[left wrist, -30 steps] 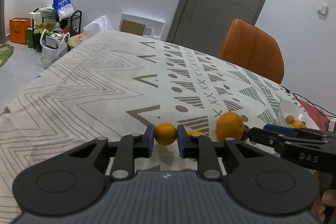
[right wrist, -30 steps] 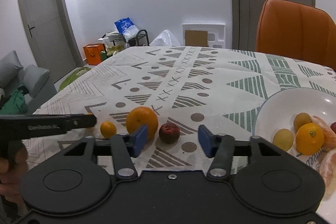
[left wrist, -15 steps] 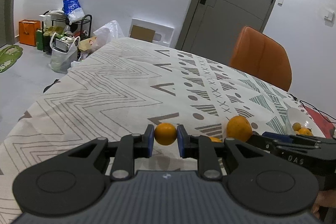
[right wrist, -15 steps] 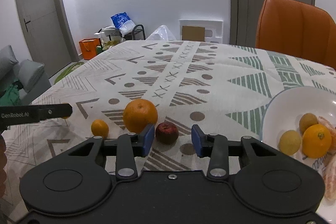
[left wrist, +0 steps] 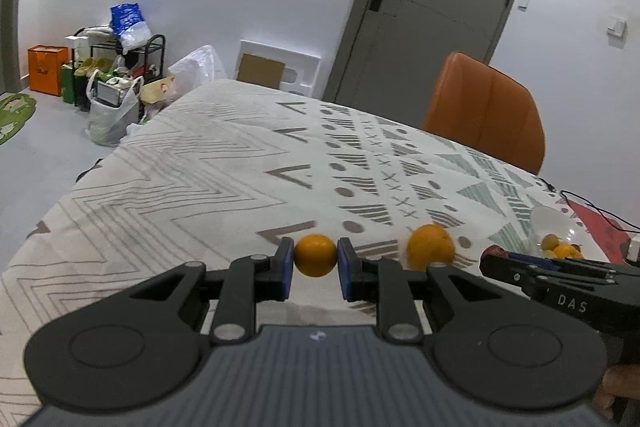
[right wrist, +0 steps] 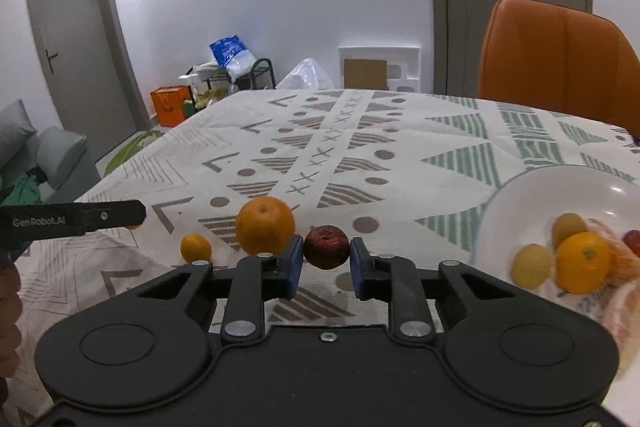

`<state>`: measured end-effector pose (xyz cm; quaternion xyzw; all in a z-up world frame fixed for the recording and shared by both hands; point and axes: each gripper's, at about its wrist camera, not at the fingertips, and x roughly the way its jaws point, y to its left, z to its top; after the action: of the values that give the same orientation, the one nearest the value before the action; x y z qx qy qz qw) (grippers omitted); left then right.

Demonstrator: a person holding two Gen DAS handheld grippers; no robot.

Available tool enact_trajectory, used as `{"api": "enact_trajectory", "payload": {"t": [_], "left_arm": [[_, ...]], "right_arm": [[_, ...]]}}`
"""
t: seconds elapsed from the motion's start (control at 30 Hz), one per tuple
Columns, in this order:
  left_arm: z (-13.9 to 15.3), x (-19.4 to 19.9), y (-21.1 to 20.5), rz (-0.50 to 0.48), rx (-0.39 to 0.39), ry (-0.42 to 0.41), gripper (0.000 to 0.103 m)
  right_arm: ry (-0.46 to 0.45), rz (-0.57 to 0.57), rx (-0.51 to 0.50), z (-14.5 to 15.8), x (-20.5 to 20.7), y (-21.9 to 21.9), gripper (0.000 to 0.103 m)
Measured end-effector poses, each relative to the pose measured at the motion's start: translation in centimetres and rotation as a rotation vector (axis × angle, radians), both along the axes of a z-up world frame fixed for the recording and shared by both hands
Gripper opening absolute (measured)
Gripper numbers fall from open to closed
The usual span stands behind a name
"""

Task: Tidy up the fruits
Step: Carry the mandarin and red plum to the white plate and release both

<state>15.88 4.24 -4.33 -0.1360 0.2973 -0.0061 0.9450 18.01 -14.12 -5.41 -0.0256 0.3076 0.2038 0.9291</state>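
Note:
In the left wrist view my left gripper is shut on a small orange, just above the patterned tablecloth. A big orange lies to its right. In the right wrist view my right gripper is closing its jaws on a dark red fruit, and the blue pads press both its sides. The big orange touches the left finger, and another small orange lies further left. A white plate at the right holds several fruits. The left gripper shows side-on at the far left.
An orange chair stands at the table's far right side. The tablecloth stretches bare toward the far edge. Bags and a rack sit on the floor by the wall. A red mat and a cable lie past the plate.
The right gripper's jaws have closed from wide apart onto the dark red fruit. The left gripper stays shut on the small orange, and its view has shifted slightly.

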Motion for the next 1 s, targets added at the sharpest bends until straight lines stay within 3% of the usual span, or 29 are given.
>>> {"api": "enact_trajectory", "payload": {"t": [0.27,1.0], "left_arm": [[0.8,0.1,-2.9,-0.066,0.011,-0.017,0.022],[2.5,-0.1,-10.6,-0.206,0.051,-0.060,0.022]], "right_arm": [[-0.036,-0.049,0.046,1.6,-1.6,-2.9,0.023],[-0.081,-0.177,0.080,2.4,-4.5,-10.1,0.023]]}}
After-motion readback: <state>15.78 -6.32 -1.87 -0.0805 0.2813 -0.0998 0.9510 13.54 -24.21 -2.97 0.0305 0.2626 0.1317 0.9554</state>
